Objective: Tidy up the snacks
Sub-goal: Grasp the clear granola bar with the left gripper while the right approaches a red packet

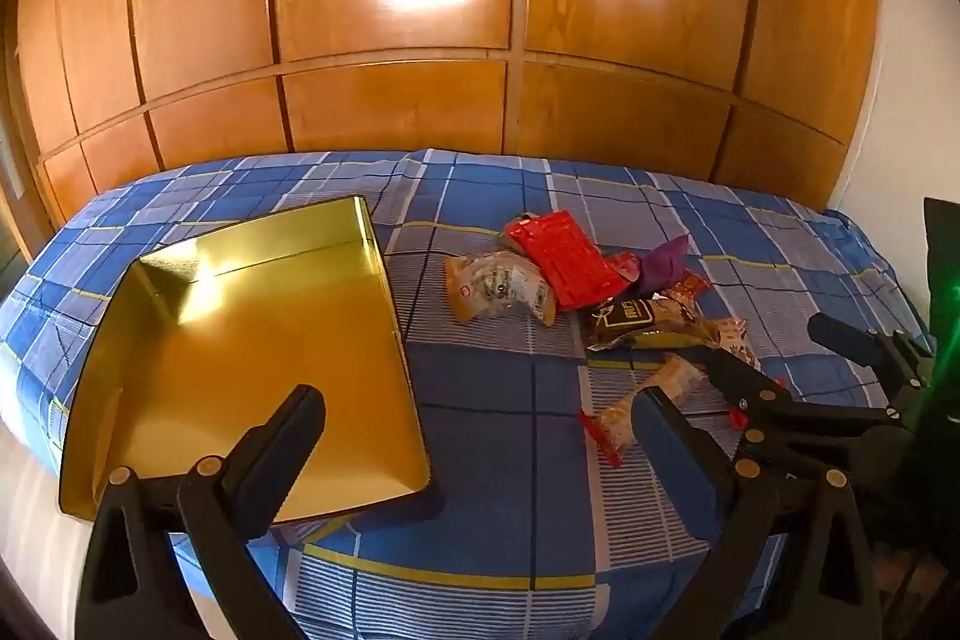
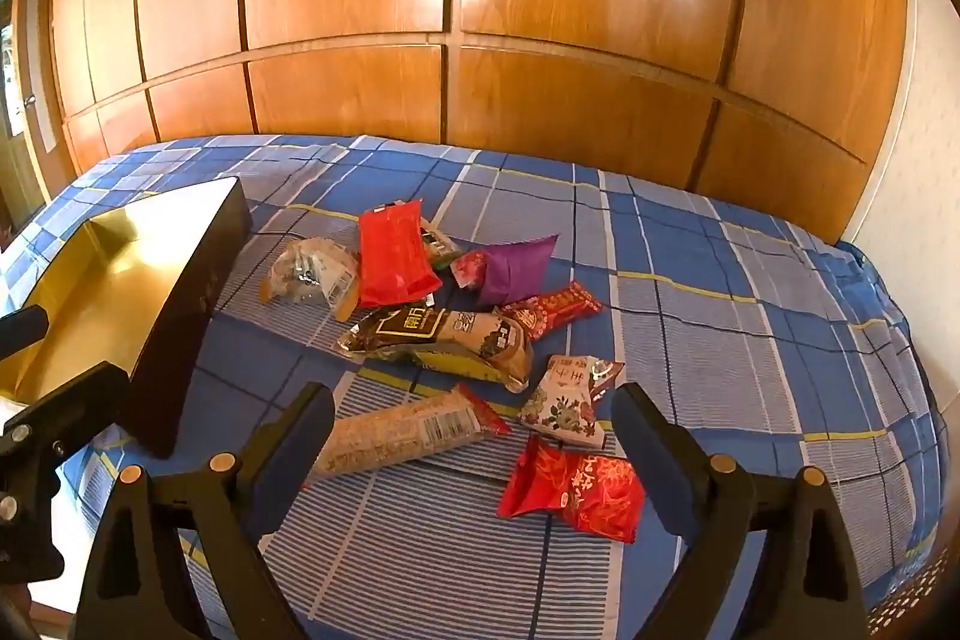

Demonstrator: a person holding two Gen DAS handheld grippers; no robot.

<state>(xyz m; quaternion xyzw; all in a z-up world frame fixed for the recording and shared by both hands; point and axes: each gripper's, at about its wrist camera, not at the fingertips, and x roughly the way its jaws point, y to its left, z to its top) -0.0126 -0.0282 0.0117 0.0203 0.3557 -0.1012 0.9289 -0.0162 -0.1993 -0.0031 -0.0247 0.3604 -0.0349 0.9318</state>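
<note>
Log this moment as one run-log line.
left gripper: open, empty | right gripper: open, empty | gold tin: empty | snack packets: loose on bed

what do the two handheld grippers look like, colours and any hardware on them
Both the left gripper and the right gripper are matte black plastic, each with two broad, flat, rounded fingers on angular triangular linkage arms. Round brass-coloured pivot pins sit at the joints. In the left wrist view the right gripper shows a small red part. No sleeves show.
</note>
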